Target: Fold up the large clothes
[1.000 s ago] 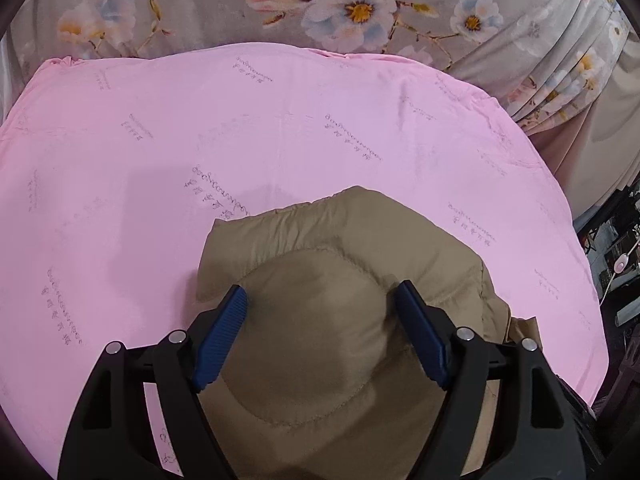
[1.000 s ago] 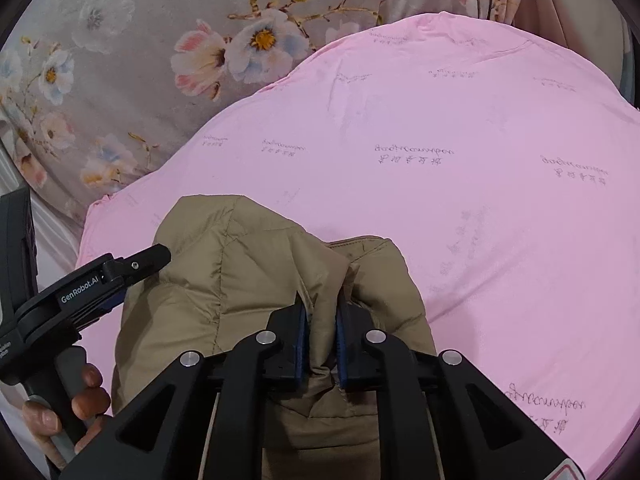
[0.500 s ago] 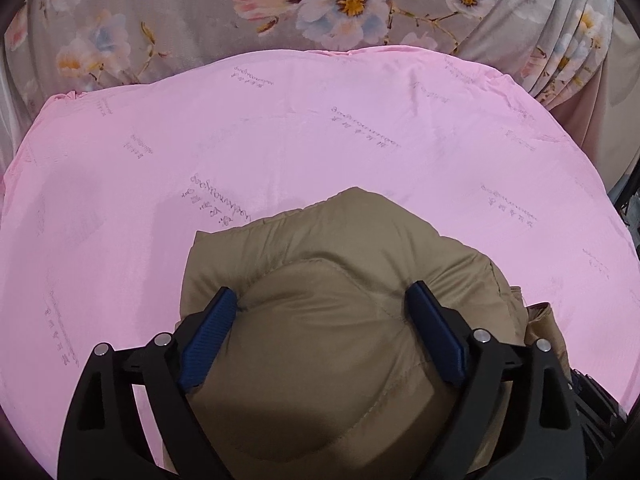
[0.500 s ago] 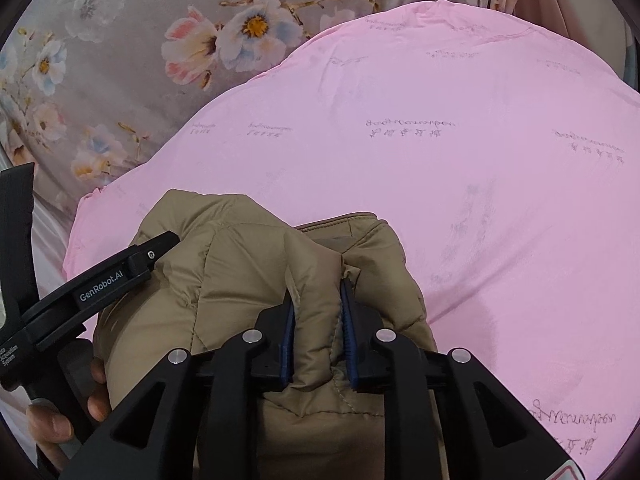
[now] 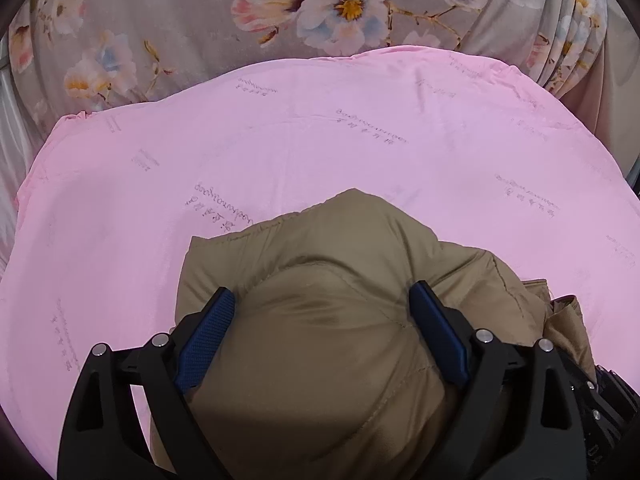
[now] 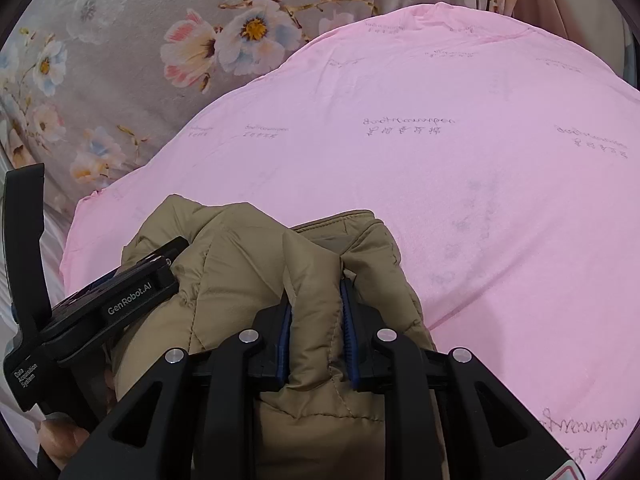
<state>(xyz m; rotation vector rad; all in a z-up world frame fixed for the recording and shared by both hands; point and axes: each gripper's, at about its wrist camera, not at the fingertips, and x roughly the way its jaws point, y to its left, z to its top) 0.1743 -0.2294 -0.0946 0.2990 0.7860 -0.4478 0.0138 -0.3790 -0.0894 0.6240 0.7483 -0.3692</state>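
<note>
A tan quilted puffer jacket (image 5: 340,280) lies bundled on a pink sheet (image 5: 280,152). My left gripper (image 5: 322,300) is spread wide around a thick bulge of the jacket, with its blue pads (image 5: 208,332) pressing the fabric on both sides. In the right wrist view, my right gripper (image 6: 316,304) is pinched on a fold of the same jacket (image 6: 248,264), jaws a little apart with padding between them. The left gripper's black body (image 6: 120,300) shows at the jacket's left side in that view.
The pink sheet (image 6: 460,180) covers the bed. A grey floral cloth (image 5: 280,8) lies beyond its far edge, also in the right wrist view (image 6: 140,40). Curtain folds (image 5: 568,40) hang at the far right.
Both grippers have moved forward over the pink sheet with the jacket. The right gripper's jaws have widened slightly around a thicker fold. The left gripper stays spread around the bulge.
</note>
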